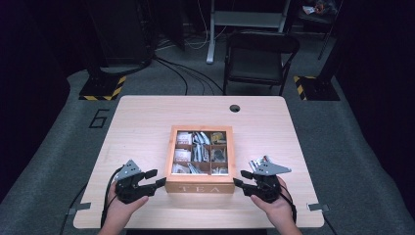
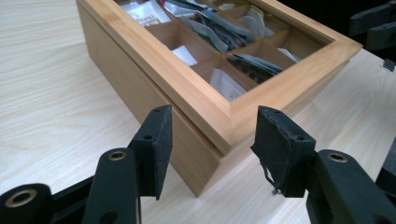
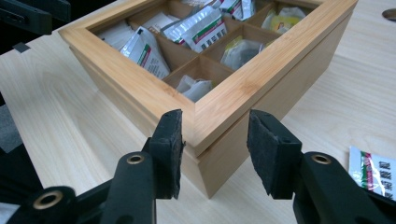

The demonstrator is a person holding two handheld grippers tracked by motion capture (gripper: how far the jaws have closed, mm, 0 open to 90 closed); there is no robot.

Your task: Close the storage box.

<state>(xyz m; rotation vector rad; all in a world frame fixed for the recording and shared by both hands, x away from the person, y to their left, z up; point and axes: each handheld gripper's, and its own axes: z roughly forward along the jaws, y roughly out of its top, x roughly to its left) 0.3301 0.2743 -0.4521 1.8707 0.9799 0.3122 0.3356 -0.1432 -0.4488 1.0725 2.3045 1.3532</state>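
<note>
Near the front edge of a pale wooden table [image 1: 147, 117], at about the six o'clock side from where I stand, sits a wooden tea box [image 1: 199, 157] with a windowed lid and the word TEA on its near face. Through the lid you can make out a grid of compartments holding assorted tea sachets [image 3: 201, 29].

A person's two hands come in from the near edge, each holding a black two-jaw tool. The left gripper [image 1: 152, 178] lies at the box's near left corner, roughly eight o'clock from the box; the right gripper [image 1: 242, 178] lies at the near right corner, roughly four o'clock. Both are equally close, just beside the box and not quite touching it.

Each tool's jaws are spread wide and hold nothing. In the left gripper view, the corner of the box points straight into the gap between the pads [image 2: 159, 140]; the right gripper view shows the same arrangement, with the lid's seam level with the pads [image 3: 171, 140].

The box's near face runs from nine to three o'clock between the tools (so a two-handed move on the near corners looks likely). One loose sachet [image 3: 373, 170] lies on the table beside the right tool.
</note>
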